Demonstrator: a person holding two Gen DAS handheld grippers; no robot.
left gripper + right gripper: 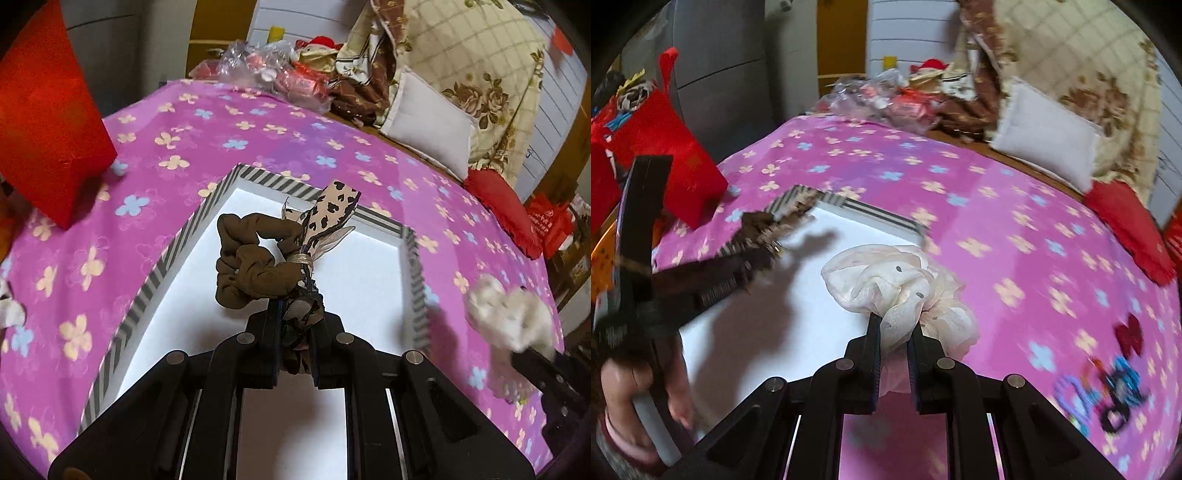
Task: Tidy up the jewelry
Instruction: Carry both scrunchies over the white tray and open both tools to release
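Observation:
A shallow white tray with a grey striped rim (155,273) lies on the pink flowered cloth; it also shows in the right wrist view (871,216). My left gripper (295,310) is shut on a brown scrunchie with a leopard-print ribbon (255,266) and holds it above the tray. It appears blurred at the left of the right wrist view (753,236). My right gripper (894,325) is shut on a cream dotted scrunchie (886,280), over the tray's right edge. That scrunchie shows blurred in the left wrist view (509,317).
A red bag (48,122) stands left of the tray. Pillows (432,125), a red cushion (506,210) and plastic-wrapped clutter (273,74) line the far side. A few more hair accessories (1108,391) lie on the cloth at right.

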